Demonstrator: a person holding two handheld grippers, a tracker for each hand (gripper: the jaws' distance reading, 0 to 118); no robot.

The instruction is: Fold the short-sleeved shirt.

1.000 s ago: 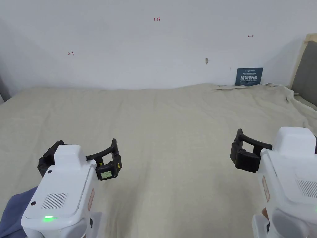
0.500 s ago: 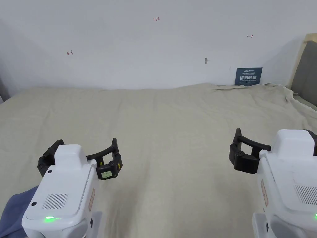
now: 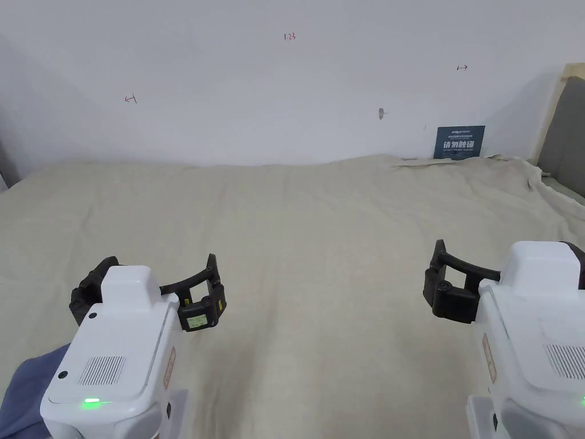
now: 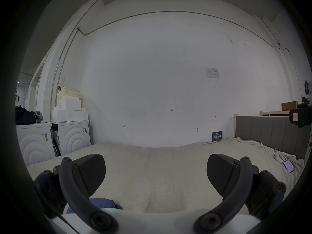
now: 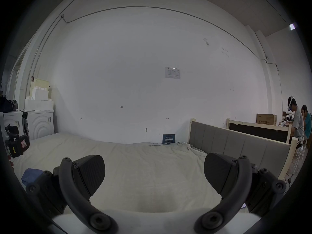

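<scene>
Head view: left gripper point(image 3: 147, 291) and right gripper point(image 3: 457, 286) hover over the beige sheet point(image 3: 320, 228) of the bed, well apart. Left jaws are spread with nothing between them; only one jaw of the right shows here, so I cannot tell its spread from this view. The blue shirt point(image 3: 25, 388) lies at the near left corner, mostly cut off by the picture edge and partly behind the left gripper body.

Left gripper view: both pads point(image 4: 92, 171) stand wide apart, empty. A bunched scrap of the shirt point(image 4: 103, 204) sits just below the jaws, on the sheet.

Right gripper view: own jaws spread wide, gripping nothing. The shirt point(image 5: 31, 174) shows at far left as a crumpled blue lump near the left gripper point(image 5: 16, 144).

Risks (judgement): shirt is still unfolded and bunched, not laid flat. A blind pinch may catch several layers or the sheet beneath, dragging both. It lies near the bed's edge and could slip off.

Shirt appearance: blue, soft, rumpled; sleeves and collar not distinguishable.
</scene>
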